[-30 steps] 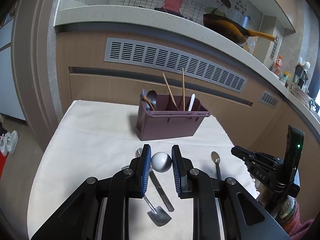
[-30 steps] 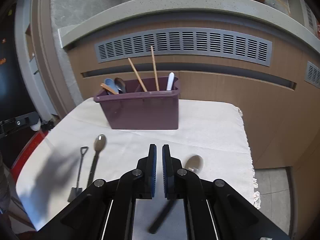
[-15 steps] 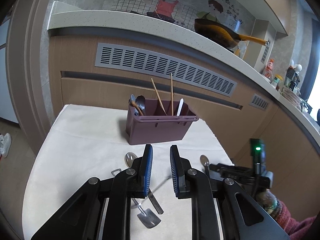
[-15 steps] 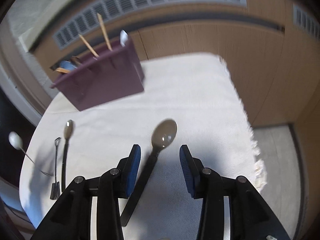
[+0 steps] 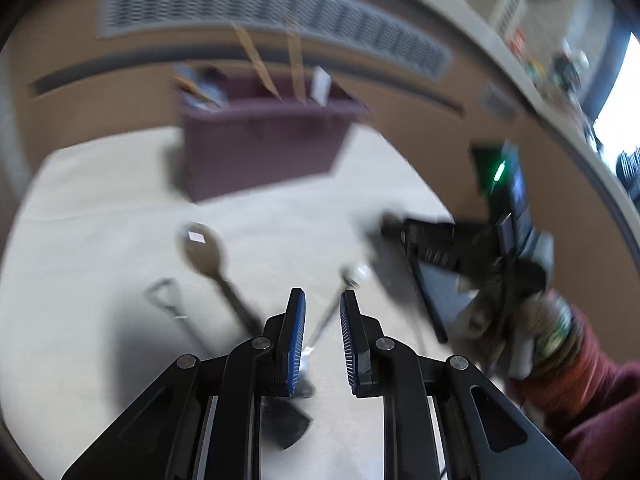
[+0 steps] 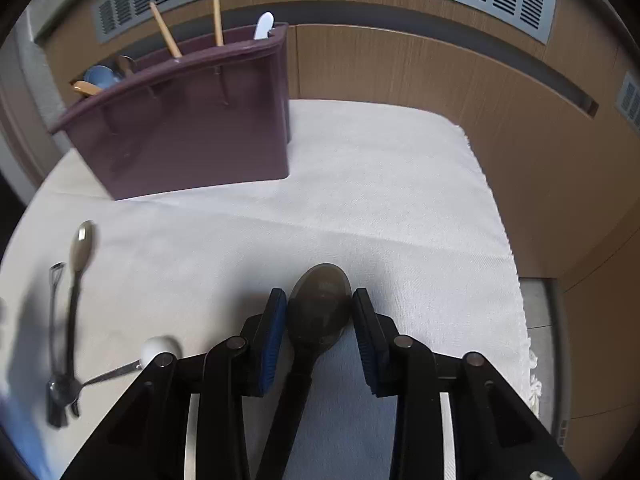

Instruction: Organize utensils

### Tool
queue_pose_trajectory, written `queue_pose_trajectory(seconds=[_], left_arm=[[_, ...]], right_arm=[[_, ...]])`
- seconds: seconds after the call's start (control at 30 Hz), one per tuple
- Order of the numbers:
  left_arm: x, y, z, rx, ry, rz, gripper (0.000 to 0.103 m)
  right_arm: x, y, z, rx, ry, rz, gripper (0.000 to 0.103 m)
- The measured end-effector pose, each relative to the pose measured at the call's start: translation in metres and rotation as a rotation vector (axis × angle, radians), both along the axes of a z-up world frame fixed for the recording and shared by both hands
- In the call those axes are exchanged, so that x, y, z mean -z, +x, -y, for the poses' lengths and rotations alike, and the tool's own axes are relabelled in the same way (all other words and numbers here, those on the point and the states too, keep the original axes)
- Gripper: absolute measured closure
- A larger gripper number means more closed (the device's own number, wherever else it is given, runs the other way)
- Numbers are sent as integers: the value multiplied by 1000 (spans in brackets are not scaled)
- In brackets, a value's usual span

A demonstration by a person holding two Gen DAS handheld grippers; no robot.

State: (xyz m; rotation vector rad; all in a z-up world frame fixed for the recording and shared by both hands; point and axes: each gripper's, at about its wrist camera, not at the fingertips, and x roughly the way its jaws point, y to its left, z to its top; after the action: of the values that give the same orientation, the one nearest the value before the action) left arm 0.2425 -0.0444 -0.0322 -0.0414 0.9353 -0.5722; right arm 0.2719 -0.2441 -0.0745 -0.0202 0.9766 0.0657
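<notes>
A maroon utensil caddy (image 6: 188, 128) stands at the back of the cloth-covered table and holds chopsticks (image 6: 217, 4) and several spoons; it also shows blurred in the left wrist view (image 5: 260, 144). My right gripper (image 6: 319, 308) is open, with its pads either side of the bowl of a dark spoon (image 6: 318, 312) lying on the cloth. My left gripper (image 5: 322, 312) is open above a thin spoon with a round white bowl (image 5: 358, 274). That spoon also lies at the left of the right wrist view (image 6: 160, 348).
A grey spoon (image 6: 80, 248) and a small shovel-shaped utensil (image 6: 54, 280) lie at the table's left; both also show in the left wrist view, spoon (image 5: 200, 246), shovel (image 5: 164, 292). The white cloth (image 6: 360, 184) ends at the right edge. Wooden cabinets (image 6: 440, 80) stand behind.
The white-bowled spoon left my left gripper and now lies on the cloth. My right gripper has opened and come down around the dark spoon's bowl. The left view has swung downward.
</notes>
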Motion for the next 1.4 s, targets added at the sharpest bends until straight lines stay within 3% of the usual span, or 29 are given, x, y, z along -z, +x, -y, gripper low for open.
queue_pose_trajectory(seconds=[0.2,0.33,0.47,0.7,0.8,1.07,1.4], left_arm=[[28,24,70,177,164,-17,83],[39,31,98,198,300,27,79],[48,38,105,184,354,22,75],[48,47,100,134,297,-10,74],[45,41,97,104,276,-3,81],[-7,-4,27,-79,-10,81,81],[-38,-21,-10,-159,-71,155,81]], right_arm=[[-23,-31,19,-9,48,52,72],[-37,-49,20,-30,29,94,72],[-40,-44,25,-35,41,115,72],[-42,-42,26,-25,52,128,72],[-43,-44,25,-25,61,130,72],[-62,-60,15,-62,59,184,72],[-76,-67,-10,-128,77,235,72]])
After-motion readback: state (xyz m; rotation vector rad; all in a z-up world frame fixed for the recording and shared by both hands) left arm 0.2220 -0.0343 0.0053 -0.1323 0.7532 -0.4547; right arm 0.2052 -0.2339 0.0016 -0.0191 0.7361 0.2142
